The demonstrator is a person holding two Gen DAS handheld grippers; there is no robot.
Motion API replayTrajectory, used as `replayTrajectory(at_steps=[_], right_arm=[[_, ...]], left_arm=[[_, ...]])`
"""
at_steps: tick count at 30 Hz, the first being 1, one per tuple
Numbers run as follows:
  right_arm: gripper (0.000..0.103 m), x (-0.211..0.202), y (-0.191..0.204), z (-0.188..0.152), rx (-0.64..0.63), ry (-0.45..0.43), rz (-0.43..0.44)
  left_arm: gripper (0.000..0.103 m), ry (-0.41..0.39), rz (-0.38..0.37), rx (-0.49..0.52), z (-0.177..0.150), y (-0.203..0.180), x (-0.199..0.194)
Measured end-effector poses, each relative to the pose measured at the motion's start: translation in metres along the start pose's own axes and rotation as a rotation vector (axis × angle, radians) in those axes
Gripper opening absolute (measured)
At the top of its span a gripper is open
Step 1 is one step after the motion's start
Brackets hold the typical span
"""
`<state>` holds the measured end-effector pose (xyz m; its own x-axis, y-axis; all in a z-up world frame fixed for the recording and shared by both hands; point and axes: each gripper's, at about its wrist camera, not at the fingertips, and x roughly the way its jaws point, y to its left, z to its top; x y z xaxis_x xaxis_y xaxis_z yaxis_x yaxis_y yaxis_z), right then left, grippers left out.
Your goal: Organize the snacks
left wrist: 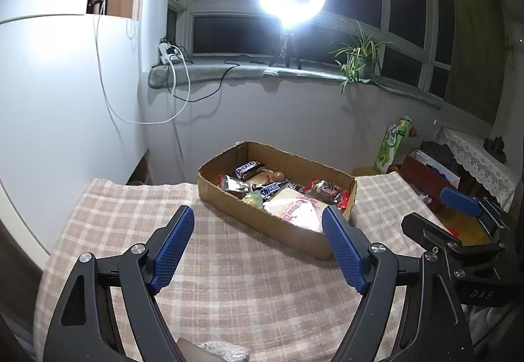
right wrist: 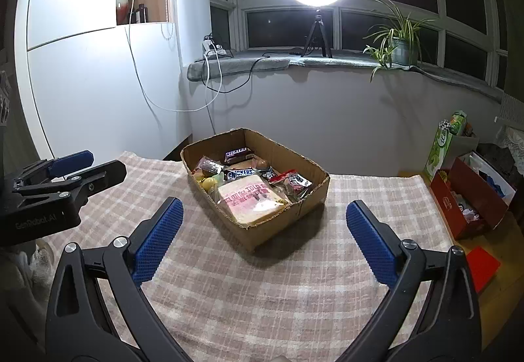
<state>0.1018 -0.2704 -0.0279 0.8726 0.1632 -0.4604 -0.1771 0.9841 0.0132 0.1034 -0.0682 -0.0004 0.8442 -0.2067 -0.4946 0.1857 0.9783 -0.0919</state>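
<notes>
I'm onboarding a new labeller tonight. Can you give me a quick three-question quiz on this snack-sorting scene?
1. True or false: both grippers, the left gripper and the right gripper, have open jaws holding nothing.
2. Where are the Snickers bars? A) on the checked tablecloth B) in the cardboard box C) on the windowsill
3. Fill in: the largest item in the box is a pale packet with ____ printing.

Key: 1 true; 2 B; 3 pink
</notes>
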Motion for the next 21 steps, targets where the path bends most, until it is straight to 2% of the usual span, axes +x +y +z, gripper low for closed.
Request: replayTrajectory(at_steps=[21], right_arm=[[0.102, 0.0049, 0.0016, -0.0079, 0.000, 0.029, -0.006]], left_arm=[[0.081, 0.007, -0.004, -0.004, -0.0054, -0.0006, 0.0012]])
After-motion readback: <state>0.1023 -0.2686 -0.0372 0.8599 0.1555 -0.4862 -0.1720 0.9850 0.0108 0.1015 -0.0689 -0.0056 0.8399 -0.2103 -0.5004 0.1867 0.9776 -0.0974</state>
